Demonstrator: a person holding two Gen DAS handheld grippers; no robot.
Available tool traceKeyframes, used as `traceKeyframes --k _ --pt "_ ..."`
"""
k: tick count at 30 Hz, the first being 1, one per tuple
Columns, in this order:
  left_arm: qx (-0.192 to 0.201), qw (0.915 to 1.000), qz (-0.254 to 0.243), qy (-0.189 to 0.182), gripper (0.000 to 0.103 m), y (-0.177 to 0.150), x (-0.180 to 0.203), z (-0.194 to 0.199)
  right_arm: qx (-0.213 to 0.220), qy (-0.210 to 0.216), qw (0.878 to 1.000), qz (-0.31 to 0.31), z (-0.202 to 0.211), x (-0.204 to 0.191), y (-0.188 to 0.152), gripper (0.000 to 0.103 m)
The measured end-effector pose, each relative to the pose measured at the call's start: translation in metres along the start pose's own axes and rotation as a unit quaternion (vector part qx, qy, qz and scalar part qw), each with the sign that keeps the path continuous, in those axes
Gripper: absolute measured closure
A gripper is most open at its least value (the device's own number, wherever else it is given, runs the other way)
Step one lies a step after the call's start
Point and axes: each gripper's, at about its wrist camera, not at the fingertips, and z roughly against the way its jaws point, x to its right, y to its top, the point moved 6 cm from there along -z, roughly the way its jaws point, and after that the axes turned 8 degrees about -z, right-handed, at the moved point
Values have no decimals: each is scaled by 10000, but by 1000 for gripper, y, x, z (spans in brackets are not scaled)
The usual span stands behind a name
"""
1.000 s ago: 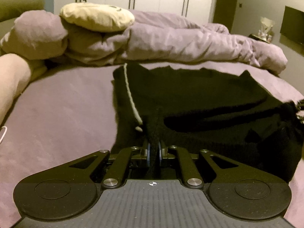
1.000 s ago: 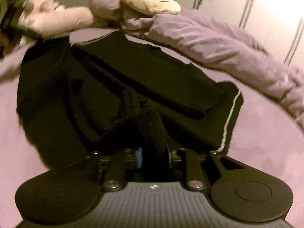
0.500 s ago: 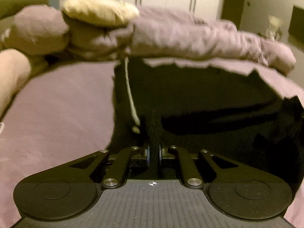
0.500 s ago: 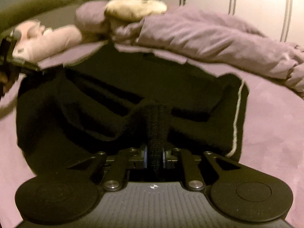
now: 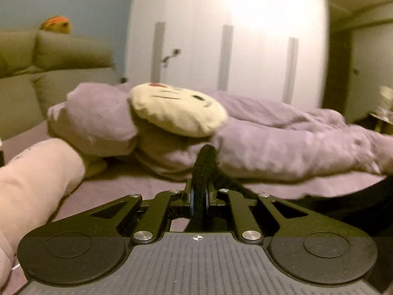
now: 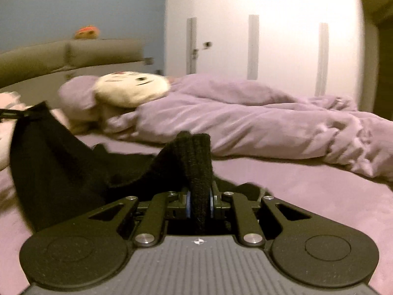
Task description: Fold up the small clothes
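Two grippers, my left gripper (image 5: 199, 200) and right gripper (image 6: 199, 202), each pinch the black knit garment (image 6: 196, 162). Soft and limp, it sags between them; its edges seem best to hold.

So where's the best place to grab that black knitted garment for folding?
By its edge, as now. The left tongs and right tongs each pinch a bunched fold of the black garment, coming from the near side. It is limp, so two spread edge grips keep it stretched over the bed.
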Motion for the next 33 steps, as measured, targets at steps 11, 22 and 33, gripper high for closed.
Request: traceKeyframes --k 11,22,33 --pt "-349 9977 38 586 93 -8 4 -81 -233 -1022 9935 -437 -86 42 3 90" --pt "-809 9819 -635 1590 48 -34 15 -131 -330 -1770 9830 -367 -142 58 -15 70" --pt "-1403 9872 -648 382 22 -91 88 -71 94 -1121 9882 -1042 -88 12 -42 54"
